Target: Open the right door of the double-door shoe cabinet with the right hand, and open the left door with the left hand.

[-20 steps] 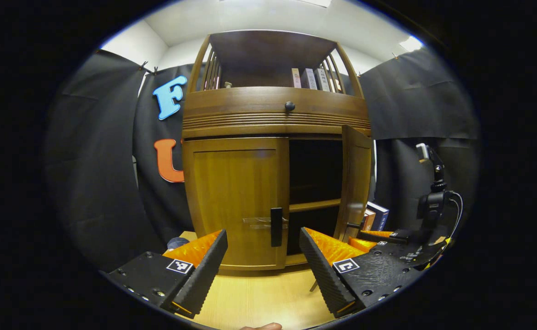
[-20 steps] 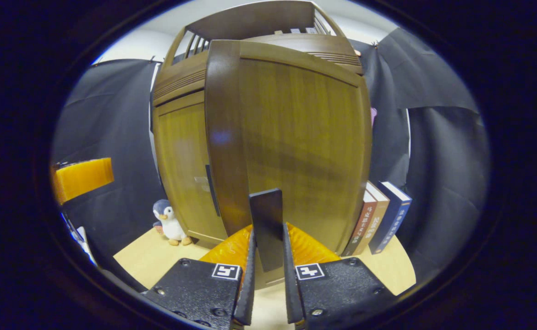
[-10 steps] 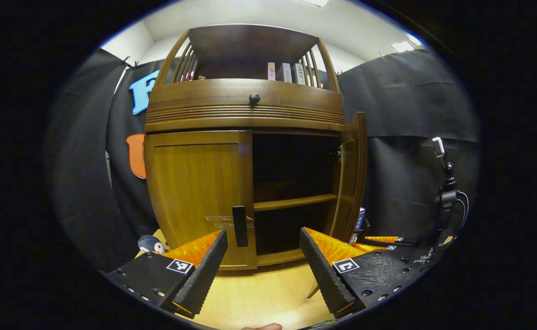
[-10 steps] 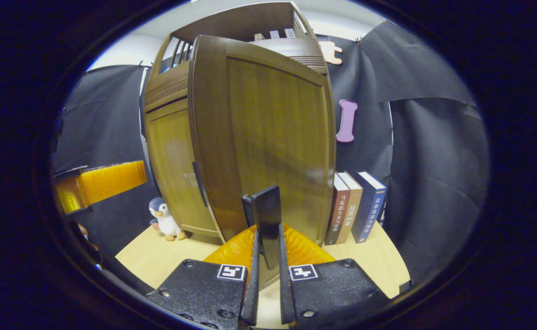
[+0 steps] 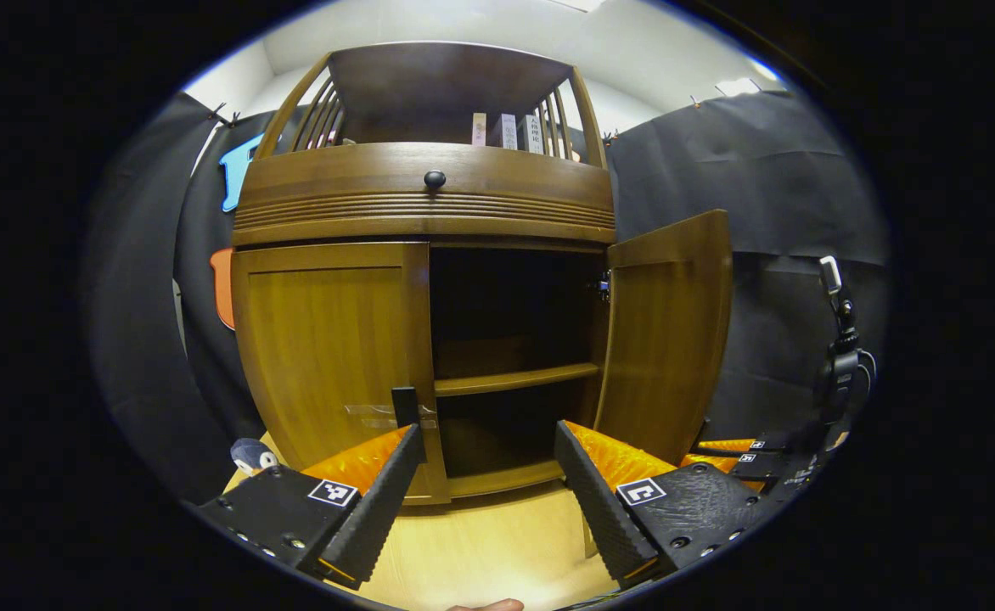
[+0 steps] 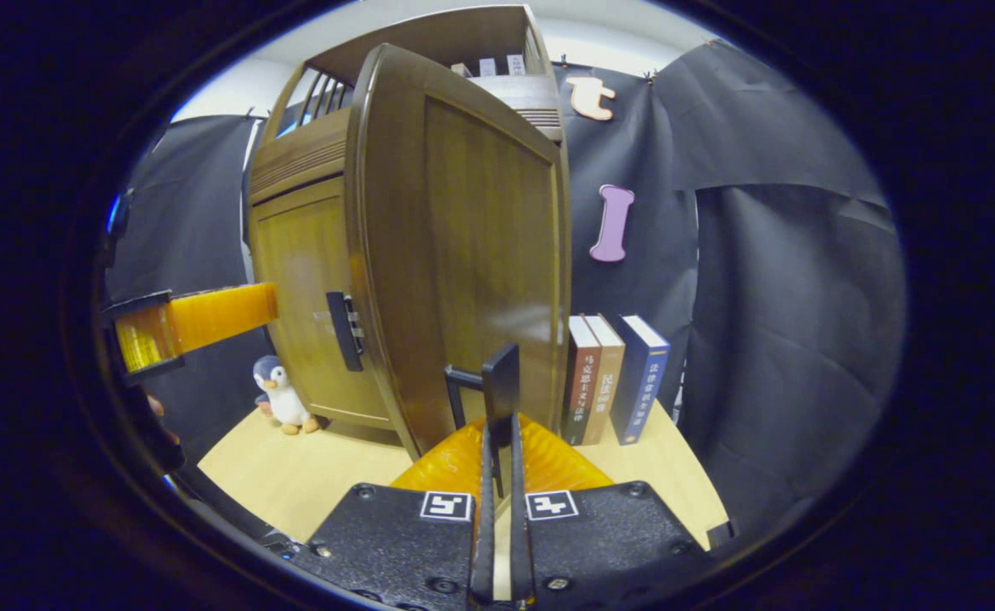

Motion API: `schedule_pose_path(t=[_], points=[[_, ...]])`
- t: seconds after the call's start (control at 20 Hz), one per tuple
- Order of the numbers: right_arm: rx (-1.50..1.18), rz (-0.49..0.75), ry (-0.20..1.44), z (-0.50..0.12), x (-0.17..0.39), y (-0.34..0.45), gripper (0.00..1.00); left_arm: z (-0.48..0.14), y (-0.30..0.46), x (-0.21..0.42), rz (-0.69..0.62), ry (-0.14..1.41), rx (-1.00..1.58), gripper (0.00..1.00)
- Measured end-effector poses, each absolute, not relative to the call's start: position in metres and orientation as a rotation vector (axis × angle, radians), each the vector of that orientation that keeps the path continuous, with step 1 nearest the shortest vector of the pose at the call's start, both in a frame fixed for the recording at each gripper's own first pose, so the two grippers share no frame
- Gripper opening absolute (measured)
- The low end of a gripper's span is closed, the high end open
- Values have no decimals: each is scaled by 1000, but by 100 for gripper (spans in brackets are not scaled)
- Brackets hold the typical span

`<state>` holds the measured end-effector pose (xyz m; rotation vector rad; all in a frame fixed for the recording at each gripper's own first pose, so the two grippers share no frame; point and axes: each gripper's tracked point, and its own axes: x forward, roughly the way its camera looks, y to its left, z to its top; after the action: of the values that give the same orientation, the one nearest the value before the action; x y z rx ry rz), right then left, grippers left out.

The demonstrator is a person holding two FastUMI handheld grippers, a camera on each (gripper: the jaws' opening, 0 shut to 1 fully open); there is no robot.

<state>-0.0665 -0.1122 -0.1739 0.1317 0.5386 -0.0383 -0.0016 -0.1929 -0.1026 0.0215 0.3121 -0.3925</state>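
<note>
My right tongs (image 6: 498, 475) grip the right door's handle (image 6: 500, 386); my left tongs (image 5: 485, 475) gape before the shut left door (image 5: 328, 356).

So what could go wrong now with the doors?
The open right door may swing into the books standing beside it. The right gripper is shut on that door's handle, so pulling further could strain it. The open left gripper might miss the left door's handle.

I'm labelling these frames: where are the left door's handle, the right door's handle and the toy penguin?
left door's handle (image 5: 403, 406), left gripper view, on the upright bar.
right door's handle (image 6: 502, 383), right gripper view, on the bar's upper part.
toy penguin (image 6: 279, 395), right gripper view, on its belly.
</note>
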Motion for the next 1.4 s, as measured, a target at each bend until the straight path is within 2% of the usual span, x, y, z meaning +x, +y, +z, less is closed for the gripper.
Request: schedule_pose_path(t=[0.15,0.2,0.55,0.9,1.15,1.4], points=[[96,-86,542,-173,-70,-130,9,-100,-189,0,-372,293,29,100],[82,-107,539,-171,-71,-140,9,-101,-188,0,-366,290,25,95],[83,-189,488,-160,-66,-178,4,-108,-190,2,-355,327,-13,94],[52,-221,489,-163,-83,-199,2,-113,-196,4,-379,327,-2,94],[70,-292,478,-160,-95,-225,6,-122,-193,6,-363,344,-20,94],[65,-327,443,-152,-101,-228,4,-135,-185,21,-342,347,-9,94]])
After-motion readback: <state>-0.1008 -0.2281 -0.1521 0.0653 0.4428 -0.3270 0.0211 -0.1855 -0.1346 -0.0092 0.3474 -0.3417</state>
